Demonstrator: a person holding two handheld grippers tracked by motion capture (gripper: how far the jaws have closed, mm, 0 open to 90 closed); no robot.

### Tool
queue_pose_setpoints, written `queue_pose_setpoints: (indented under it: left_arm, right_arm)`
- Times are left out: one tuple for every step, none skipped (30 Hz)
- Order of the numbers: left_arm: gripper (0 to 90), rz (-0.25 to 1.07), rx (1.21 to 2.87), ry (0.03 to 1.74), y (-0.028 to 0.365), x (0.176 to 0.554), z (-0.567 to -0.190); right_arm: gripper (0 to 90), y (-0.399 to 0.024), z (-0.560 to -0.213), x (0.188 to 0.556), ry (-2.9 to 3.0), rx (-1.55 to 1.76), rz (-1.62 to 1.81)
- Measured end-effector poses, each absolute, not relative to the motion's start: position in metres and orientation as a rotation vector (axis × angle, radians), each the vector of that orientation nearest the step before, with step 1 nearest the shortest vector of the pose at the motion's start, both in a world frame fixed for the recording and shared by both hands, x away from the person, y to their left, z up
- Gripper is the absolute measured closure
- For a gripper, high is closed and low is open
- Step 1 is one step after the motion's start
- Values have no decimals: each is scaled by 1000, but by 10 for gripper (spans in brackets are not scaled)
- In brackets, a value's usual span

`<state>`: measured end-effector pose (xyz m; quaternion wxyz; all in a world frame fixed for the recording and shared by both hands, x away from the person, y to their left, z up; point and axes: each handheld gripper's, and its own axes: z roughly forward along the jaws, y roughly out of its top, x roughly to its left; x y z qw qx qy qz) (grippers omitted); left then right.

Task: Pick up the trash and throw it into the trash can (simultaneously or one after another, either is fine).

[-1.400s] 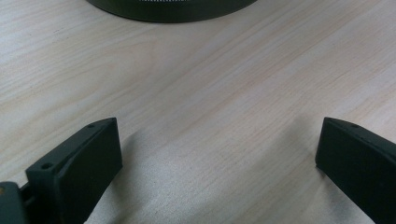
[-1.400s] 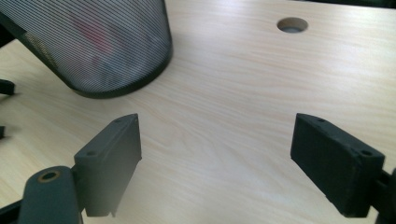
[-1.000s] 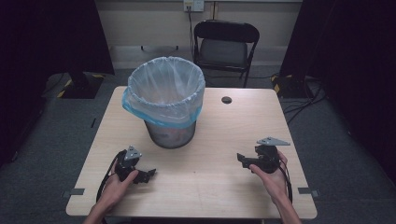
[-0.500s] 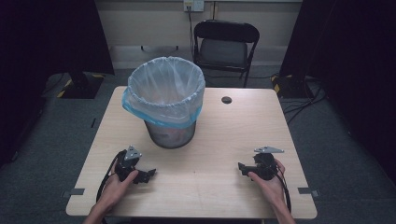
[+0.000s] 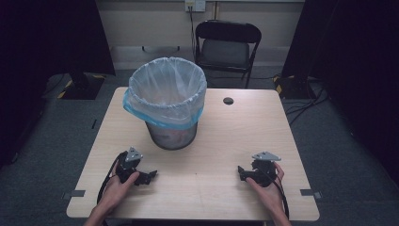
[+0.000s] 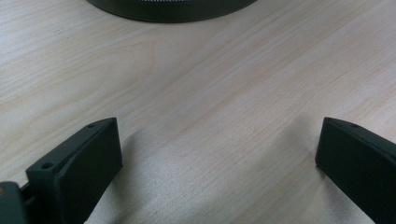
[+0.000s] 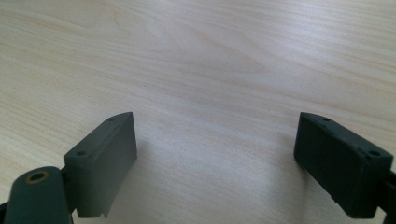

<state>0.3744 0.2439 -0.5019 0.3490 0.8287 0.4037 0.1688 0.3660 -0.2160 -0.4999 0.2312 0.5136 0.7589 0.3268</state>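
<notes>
A big wooden table holds a trash bin with a plastic bag inside, standing near its far left side. The left gripper rests near the bin, jaws spread wide. The right gripper has just been opening, with nothing between its jaws.

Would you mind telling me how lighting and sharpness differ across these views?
High view: table evenly lit, surroundings dark, picture slightly soft. Left gripper view: wood grain sharp, soft shadows beside the near tongs. Right gripper view: near tongs slightly blurred, mild glare on the far wood.
</notes>
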Motion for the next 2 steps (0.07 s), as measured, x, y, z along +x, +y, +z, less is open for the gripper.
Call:
queue_pose_setpoints:
  left_arm:
    - [0, 438, 2148, 1046, 244, 375, -502]
    - [0, 438, 2148, 1046, 244, 375, -502]
  right_arm:
    - [126, -216, -500, 366, 2084, 1416, 896]
    - [126, -216, -500, 366, 2084, 1416, 896]
